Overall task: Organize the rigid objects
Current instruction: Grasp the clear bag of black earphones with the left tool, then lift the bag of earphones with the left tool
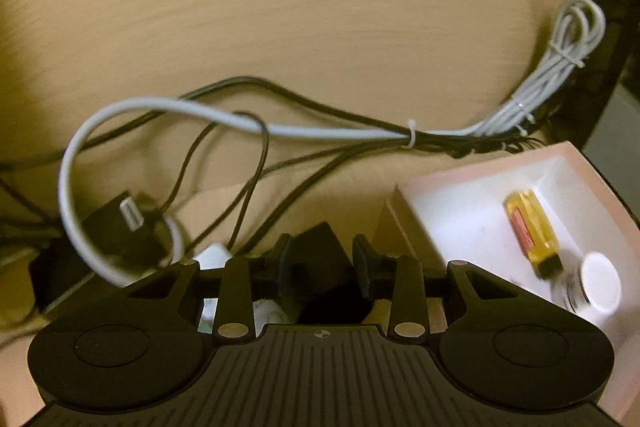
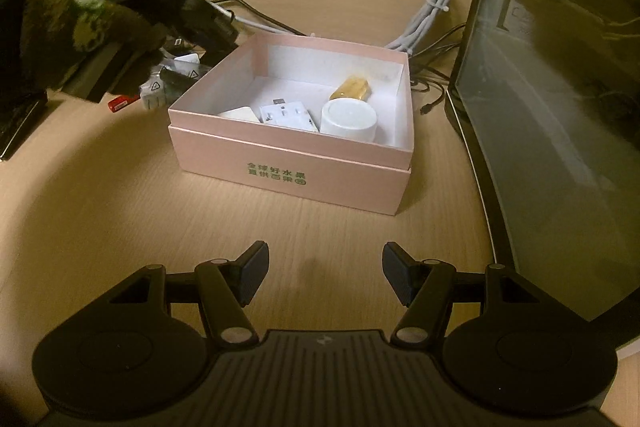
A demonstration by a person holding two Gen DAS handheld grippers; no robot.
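Observation:
A pink open box (image 2: 288, 163) stands on the wooden desk. It holds a yellow block (image 2: 352, 89), a white round cap (image 2: 349, 119) and white adapters (image 2: 286, 115). In the left wrist view the box (image 1: 600, 195) is at the right, with the yellow piece (image 1: 528, 231) and the cap (image 1: 600, 281) inside. My left gripper (image 1: 323, 259) is shut on a black blocky object (image 1: 316, 255), left of the box. My right gripper (image 2: 323, 277) is open and empty, above the desk in front of the box. The left gripper shows in the right wrist view (image 2: 176, 15), over small white items (image 2: 160, 83).
Black and grey cables (image 1: 248, 123) cross the desk behind the left gripper, with a bundled grey cable (image 2: 436, 3) behind the box. A glass-sided computer case (image 2: 560, 107) stands at the right. A red item (image 2: 120, 103) and dark objects (image 2: 20, 115) lie left.

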